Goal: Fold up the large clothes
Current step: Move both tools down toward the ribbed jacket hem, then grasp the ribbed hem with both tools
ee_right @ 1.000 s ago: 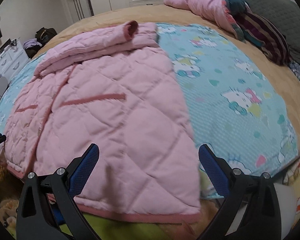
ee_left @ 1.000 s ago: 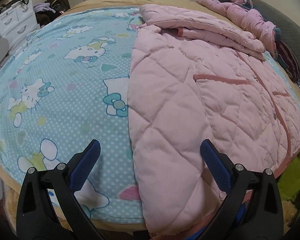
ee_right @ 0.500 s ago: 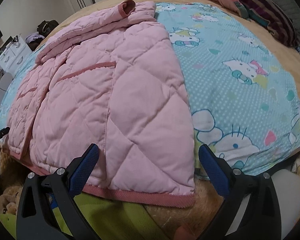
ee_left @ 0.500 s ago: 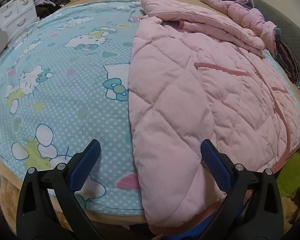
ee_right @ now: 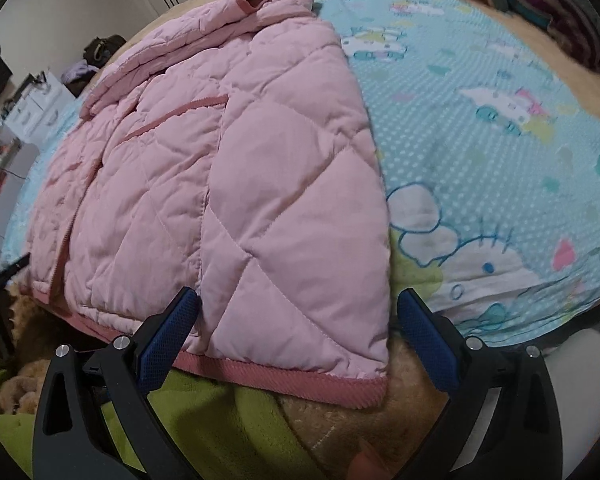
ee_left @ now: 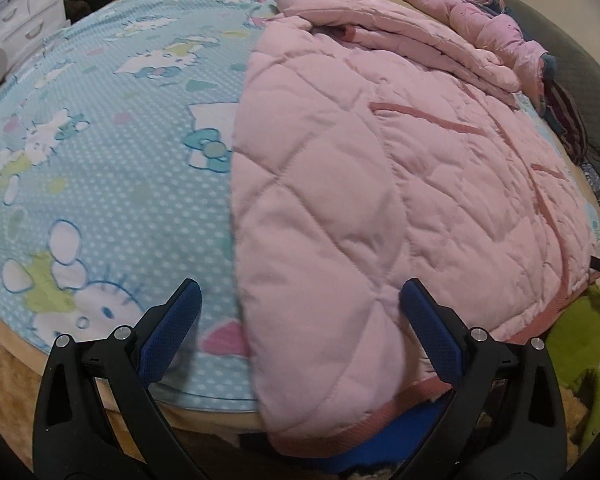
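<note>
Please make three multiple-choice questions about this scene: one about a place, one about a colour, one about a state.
1. Where does the pink quilted jacket lie?
A. on the blue cartoon blanket
B. on a chair
C. on the floor

2. What colour are the pads of the left gripper?
A. red
B. blue
C. white

3. In what state is the right gripper?
A. shut on the hem
B. shut on a sleeve
C. open, holding nothing

Answers: 1 A, the jacket spreads over the blanket on the bed. 2 B, both pads show blue. 3 C, its fingers stand wide apart before the hem.
</note>
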